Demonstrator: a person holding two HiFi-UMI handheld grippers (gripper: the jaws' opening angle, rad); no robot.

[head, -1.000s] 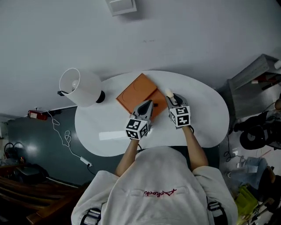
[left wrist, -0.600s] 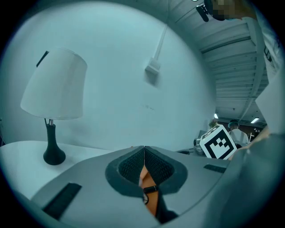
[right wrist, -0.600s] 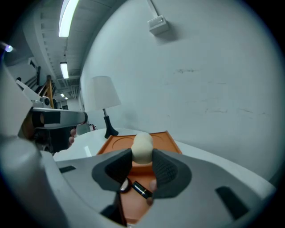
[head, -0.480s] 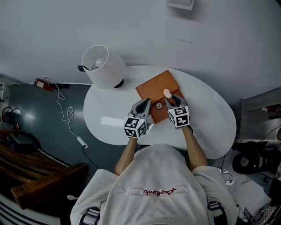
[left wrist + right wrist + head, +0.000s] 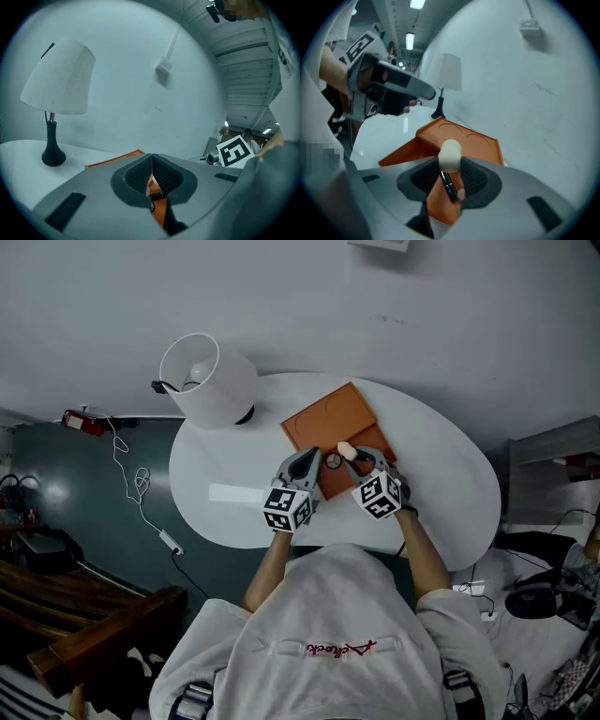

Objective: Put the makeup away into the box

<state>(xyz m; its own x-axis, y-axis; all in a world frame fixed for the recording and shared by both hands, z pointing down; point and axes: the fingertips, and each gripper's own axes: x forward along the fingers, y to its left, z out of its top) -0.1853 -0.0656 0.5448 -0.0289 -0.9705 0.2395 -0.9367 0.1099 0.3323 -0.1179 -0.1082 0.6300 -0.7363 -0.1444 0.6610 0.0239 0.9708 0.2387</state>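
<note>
While the left gripper (image 5: 315, 456) hovers above the orange box (image 5: 328, 418) with jaws pressed together, the right gripper (image 5: 356, 458) pinches a makeup sponge stick (image 5: 346, 449) by its black handle, its cream head poking out beyond the jaws.

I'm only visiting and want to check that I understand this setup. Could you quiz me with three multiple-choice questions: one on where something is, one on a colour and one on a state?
1. Where is the lamp?
A. on the floor
B. hanging from the wall
C. on the table, left of the box in the head view

2. What colour is the open box?
A. white
B. orange
C. green

3. The fingers of the right gripper are:
A. closed on a sponge-tipped stick
B. wide apart, empty
C. closed on a cable

Answers:
1 C, its dark base stands on the white tabletop.
2 B, it shows orange in every view.
3 A, the right gripper view shows the stick clamped between them.
</note>
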